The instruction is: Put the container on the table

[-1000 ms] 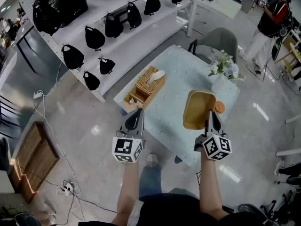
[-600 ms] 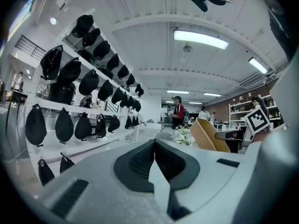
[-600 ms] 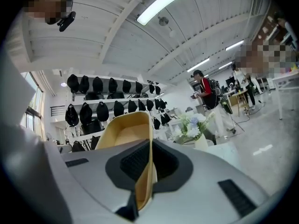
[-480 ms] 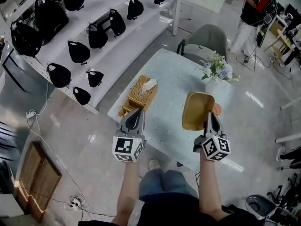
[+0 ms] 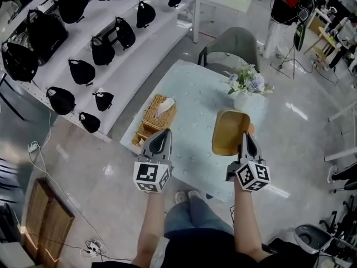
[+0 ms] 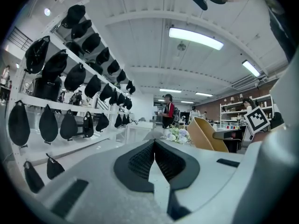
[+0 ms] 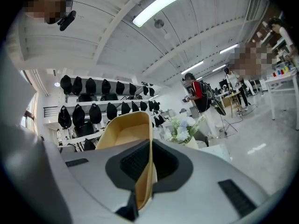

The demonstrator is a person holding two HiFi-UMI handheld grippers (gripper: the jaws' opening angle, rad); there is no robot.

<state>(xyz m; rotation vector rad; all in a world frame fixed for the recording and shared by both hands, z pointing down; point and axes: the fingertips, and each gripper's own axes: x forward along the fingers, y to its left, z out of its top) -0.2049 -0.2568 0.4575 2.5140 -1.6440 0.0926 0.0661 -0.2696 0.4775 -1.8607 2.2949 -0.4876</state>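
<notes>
A tan, tray-like container (image 5: 230, 132) hangs over the pale table (image 5: 196, 110), carried by its near rim. My right gripper (image 5: 246, 136) is shut on that rim; in the right gripper view the container wall (image 7: 127, 139) runs straight between the pads. My left gripper (image 5: 162, 137) is shut and holds nothing, near the table's front left edge beside the wicker basket (image 5: 155, 116). In the left gripper view my left gripper (image 6: 154, 149) shows its pads met, with the container (image 6: 208, 135) off to the right.
A vase of flowers (image 5: 244, 87) stands at the table's far side, with a grey chair (image 5: 233, 48) behind it. Shelves with black bags (image 5: 83, 43) run along the left. A person (image 5: 281, 4) stands far back. Cables lie on the floor (image 5: 83, 244).
Both grippers and the container have come further in over the table. The table, basket and flowers have slid towards the lower left of the head view.
</notes>
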